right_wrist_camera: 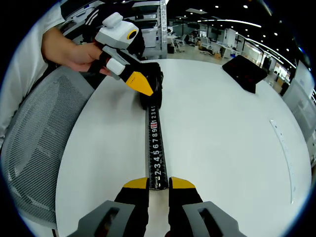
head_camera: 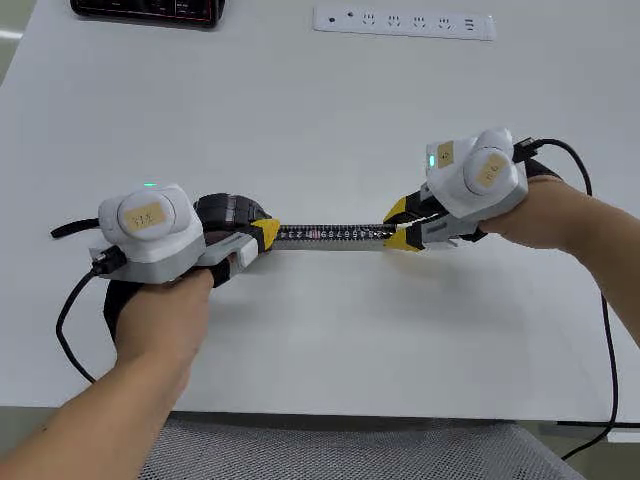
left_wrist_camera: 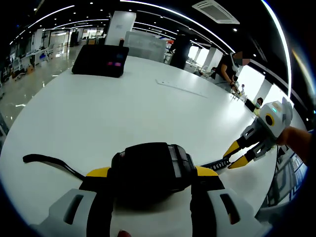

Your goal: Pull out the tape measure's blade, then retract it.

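Your left hand [head_camera: 165,312] wraps the grip of the left tool [head_camera: 262,238], your forearm reaching in from the lower left corner of the head view. The tool lies level and points across toward your right side, its yellow-tipped jaws closed against the two sides of the tape measure's case [head_camera: 228,212]. Your right hand [head_camera: 548,215] grips the right tool [head_camera: 398,226] opposite, the forearm entering from the right edge. This tool is angled slightly downward and aimed back at the left one, its jaws closed on the end of the blade [head_camera: 330,234]. The two tools face each other tip to tip, held apart.
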